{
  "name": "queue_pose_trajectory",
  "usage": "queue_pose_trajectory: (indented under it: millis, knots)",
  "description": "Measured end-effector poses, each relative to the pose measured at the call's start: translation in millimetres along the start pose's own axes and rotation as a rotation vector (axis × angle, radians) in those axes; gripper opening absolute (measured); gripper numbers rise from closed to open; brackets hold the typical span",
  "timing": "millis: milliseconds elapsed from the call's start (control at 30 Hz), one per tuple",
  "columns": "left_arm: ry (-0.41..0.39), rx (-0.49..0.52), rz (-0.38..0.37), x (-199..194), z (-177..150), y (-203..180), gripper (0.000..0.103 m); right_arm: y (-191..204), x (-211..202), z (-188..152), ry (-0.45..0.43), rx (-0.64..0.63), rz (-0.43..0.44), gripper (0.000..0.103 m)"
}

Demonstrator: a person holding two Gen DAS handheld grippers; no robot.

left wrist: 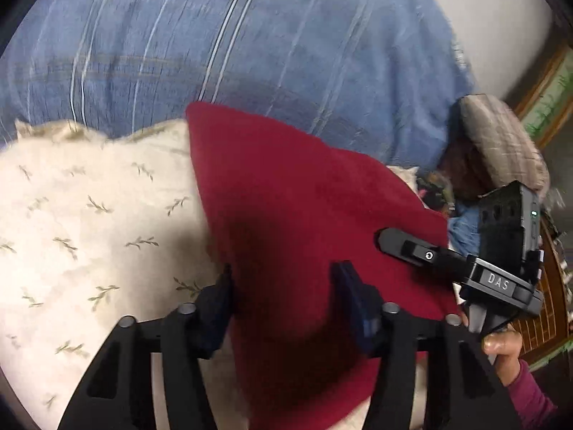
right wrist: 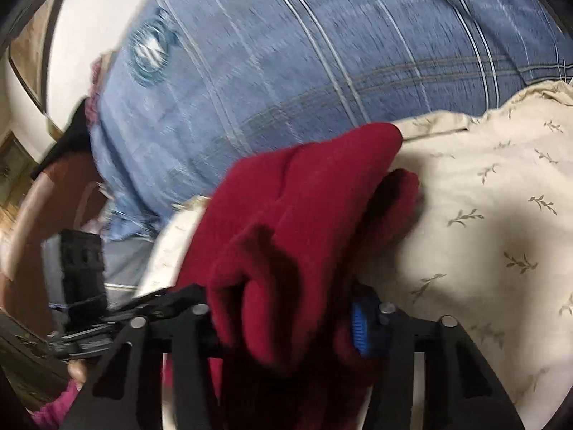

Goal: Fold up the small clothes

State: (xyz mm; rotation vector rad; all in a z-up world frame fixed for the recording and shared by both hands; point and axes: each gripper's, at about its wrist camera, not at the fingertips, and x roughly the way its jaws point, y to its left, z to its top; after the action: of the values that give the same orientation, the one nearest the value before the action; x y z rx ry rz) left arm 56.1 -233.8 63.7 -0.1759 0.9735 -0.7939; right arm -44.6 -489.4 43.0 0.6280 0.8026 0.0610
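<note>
we hold the red cloth (right wrist: 297, 222) bunched between the right gripper (right wrist: 286, 319) fingers, above the leaf-print cream sheet (left wrist: 89, 215). the left gripper (left wrist: 283, 297) gapes wide, gripping nothing. we should lay edges flat before creasing. a blue striped blanket (left wrist: 250, 46) lies behind on the bed.

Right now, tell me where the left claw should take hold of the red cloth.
Grip the red cloth at its near left edge, coming from the cream sheet side. That edge lies flat and exposed beside the left claw; the right claw already bunches the other end.
</note>
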Motion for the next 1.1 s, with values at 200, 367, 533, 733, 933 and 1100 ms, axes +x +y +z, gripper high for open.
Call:
queue_pose_trajectory:
  millis: [200,367,533,733,933,1100]
  knots:
    - [-0.040,0.093,-0.069,-91.6,-25.7,-30.3,0.045,59.0,-18.9,-40.7,0.074,-0.044,0.098,0.048]
    - [0.003,0.154,0.115,-110.9,-68.7,-28.2,0.045,75.5,-14.0,-70.0,0.009,-0.114,-0.092,0.048]
    - [0.020,0.017,0.119,-101.3,-83.6,12.2,0.054,39.6,-21.5,-65.3,0.021,-0.019,-0.111,0.060]
    - [-0.009,-0.111,0.024,-64.3,-72.1,45.7,0.075,4.9,-16.9,-54.0,0.006,0.098,-0.048,0.093]
    - [0.074,-0.216,-0.109,7.1,-58.0,62.1,0.074,-14.2,19.9,-55.4,0.076,0.157,0.063,0.091]
    - [0.076,-0.179,-0.098,17.5,-42.1,53.0,0.063,12.4,13.4,-51.4,0.107,0.109,0.172,0.070]
